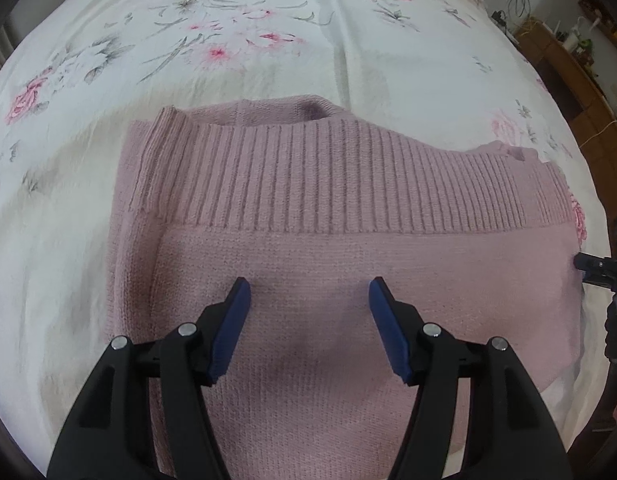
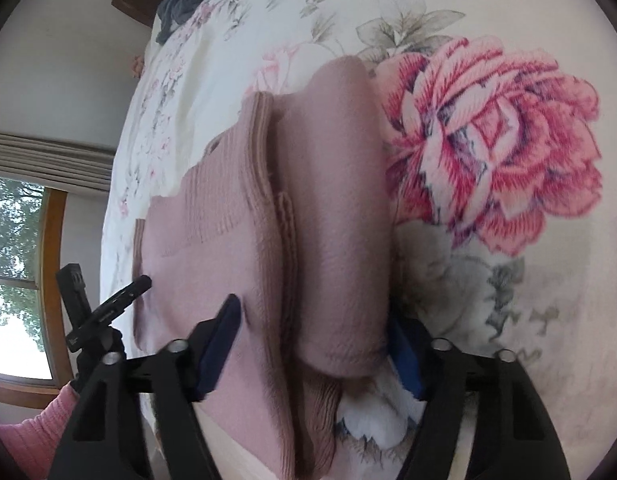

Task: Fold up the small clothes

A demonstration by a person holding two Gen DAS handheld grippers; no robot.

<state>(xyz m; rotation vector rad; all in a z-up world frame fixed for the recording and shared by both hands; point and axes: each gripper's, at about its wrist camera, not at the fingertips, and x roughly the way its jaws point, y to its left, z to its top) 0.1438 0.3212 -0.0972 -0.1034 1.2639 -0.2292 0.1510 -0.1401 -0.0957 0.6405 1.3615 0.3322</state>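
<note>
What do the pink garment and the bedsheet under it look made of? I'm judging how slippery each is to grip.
The pink garment looks like a soft knit, probably wool or acrylic: visible stitch rows, a ribbed band, slightly fuzzy matte surface. The bedsheet looks like thin woven cotton or a blend: smooth, matte, printed with flowers, fine creases. Neither looks glossy.

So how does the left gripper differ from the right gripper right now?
The left gripper hovers open over the flat top of the pink sweater, with only knit showing between its fingers and nothing held. The right gripper sits at the sweater's folded edge, its open fingers straddling the stacked layers without visibly pinching them. The left looks down across the ribbed hem; the right looks along the fold. Both have black frames and blue fingers.
</note>
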